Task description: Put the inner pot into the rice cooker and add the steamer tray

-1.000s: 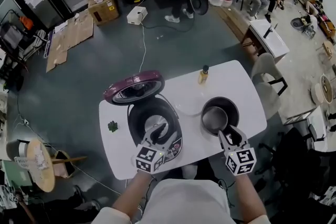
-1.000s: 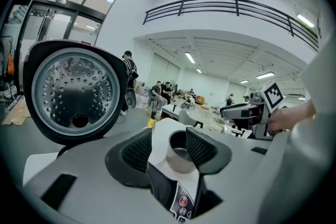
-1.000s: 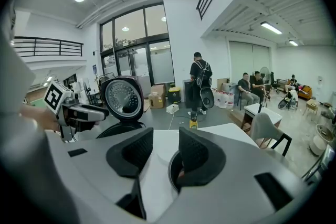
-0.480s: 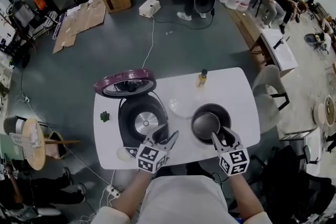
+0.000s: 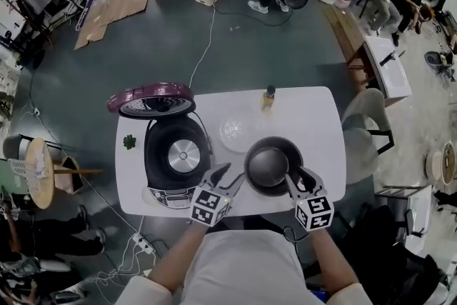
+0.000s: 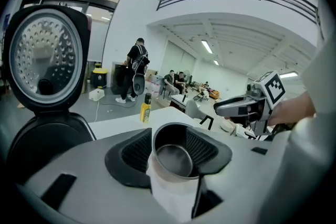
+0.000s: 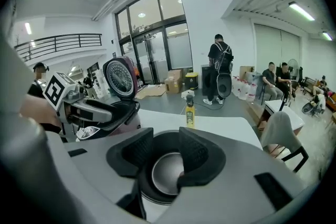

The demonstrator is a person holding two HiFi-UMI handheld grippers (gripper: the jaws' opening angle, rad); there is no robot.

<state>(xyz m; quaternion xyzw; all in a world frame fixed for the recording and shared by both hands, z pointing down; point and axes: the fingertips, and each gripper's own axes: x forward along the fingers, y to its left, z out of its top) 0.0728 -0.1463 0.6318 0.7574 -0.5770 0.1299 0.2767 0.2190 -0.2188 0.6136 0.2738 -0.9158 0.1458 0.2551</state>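
While I read both claws as spread apart and clamped on nothing, the left claw (image 5: 230,177) and right claw (image 5: 298,178), with ribbed black pads, flank the near rim of the inner pot (image 5: 270,162); I can't tell if they touch it. Pot is round, dark-walled, with a dull grey metal floor. It stands upright on the white desk (image 5: 318,121), just right of the rice cooker (image 5: 178,157). Cooker is black, with a shiny heating plate showing and its maroon lid (image 5: 151,99) tipped back. Beyond are a clear round tray (image 5: 234,131) and a yellow bottle (image 5: 268,98).
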